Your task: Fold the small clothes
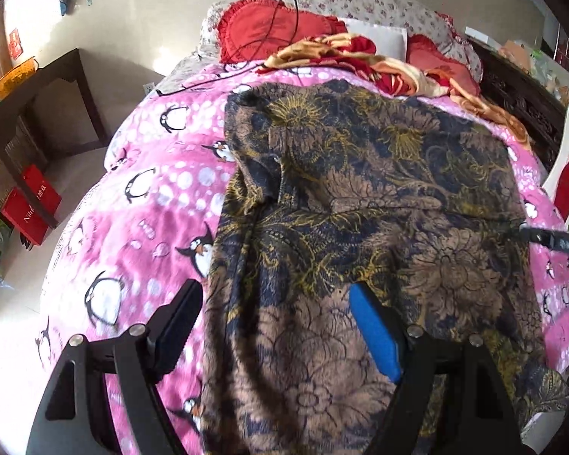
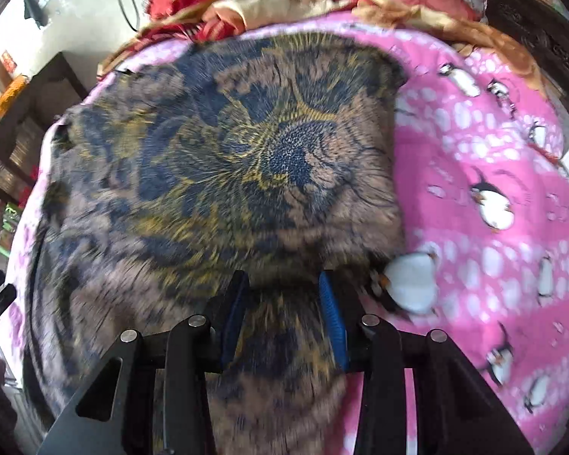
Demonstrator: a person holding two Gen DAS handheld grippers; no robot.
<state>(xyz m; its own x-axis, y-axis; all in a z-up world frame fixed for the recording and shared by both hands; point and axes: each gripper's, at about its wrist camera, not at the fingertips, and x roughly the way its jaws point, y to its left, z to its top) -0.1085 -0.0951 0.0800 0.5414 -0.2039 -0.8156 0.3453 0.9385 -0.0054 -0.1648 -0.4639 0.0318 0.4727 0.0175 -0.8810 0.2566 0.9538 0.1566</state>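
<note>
Your right gripper (image 2: 282,295) is clenched on a bunched near edge of the garment (image 1: 360,197); your left gripper (image 1: 280,311) hangs released, fingers straddling its left near edge. The garment lies spread on the pink blanket (image 1: 144,189), long axis running away toward the red pillows (image 1: 277,30). A dark cabinet (image 1: 38,121) stands left of the bed.

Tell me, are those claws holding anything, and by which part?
The left gripper is open, holding nothing. The right gripper has the brown-and-navy floral garment bunched between its fingers near the near edge; whether it grips is unclear.
</note>
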